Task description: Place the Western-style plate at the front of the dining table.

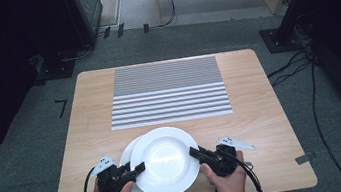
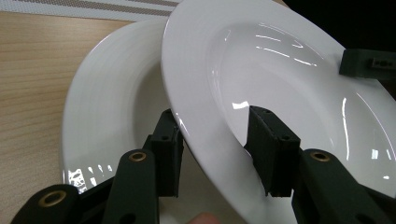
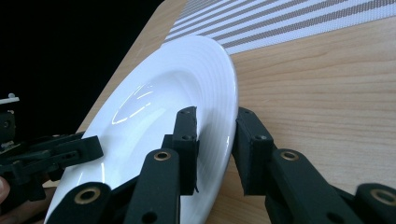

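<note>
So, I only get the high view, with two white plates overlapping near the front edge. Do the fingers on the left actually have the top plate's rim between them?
Observer: Yes. In the left gripper view the left gripper clamps the upper plate by its rim, with one finger on its top face.
Operator: Where's the other finger?
Observer: Under that rim, between the upper plate and the lower plate.
Operator: And the right side?
Observer: The right gripper view shows the right gripper straddling the opposite rim. I cannot tell whether its fingers press on it.
</note>
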